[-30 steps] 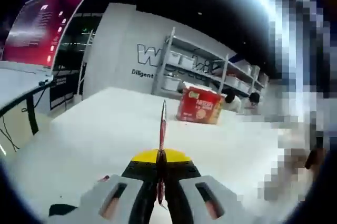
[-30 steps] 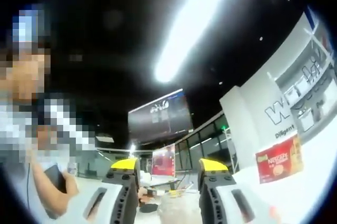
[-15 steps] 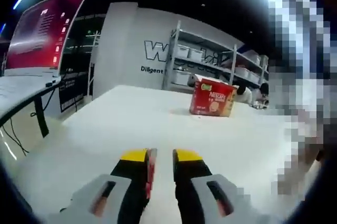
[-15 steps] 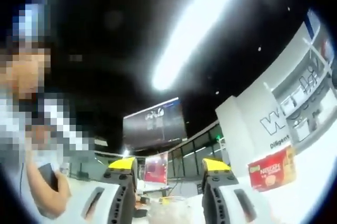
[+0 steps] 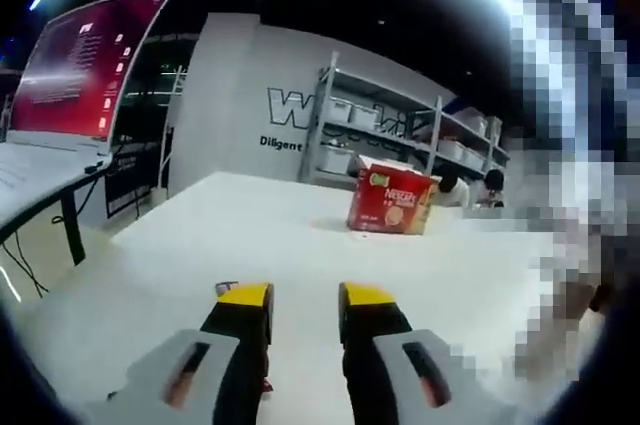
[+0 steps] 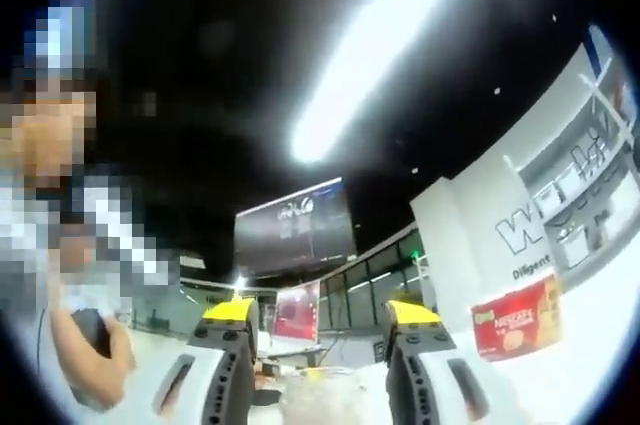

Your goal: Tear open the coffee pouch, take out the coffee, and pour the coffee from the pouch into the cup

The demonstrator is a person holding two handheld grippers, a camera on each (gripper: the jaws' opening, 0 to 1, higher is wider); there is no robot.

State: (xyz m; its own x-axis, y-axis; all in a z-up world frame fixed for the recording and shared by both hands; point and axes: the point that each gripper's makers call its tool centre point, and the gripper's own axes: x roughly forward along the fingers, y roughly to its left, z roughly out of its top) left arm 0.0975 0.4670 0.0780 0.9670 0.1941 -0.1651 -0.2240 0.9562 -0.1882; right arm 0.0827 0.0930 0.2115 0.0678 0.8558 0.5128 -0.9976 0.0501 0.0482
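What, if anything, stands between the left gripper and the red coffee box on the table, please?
Nothing visible does. In the left gripper view, the left gripper has its jaws open, and only bare white table lies between them and the red coffee box farther ahead.

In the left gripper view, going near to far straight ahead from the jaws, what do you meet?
Left gripper, jaws apart → bare white table → red coffee box → metal shelving against the white lettered wall.

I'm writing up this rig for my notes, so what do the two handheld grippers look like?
Both match. The left gripper and the right gripper each have two pale grey jaw bodies with an elongated slot, black inner faces and yellow-capped tips.
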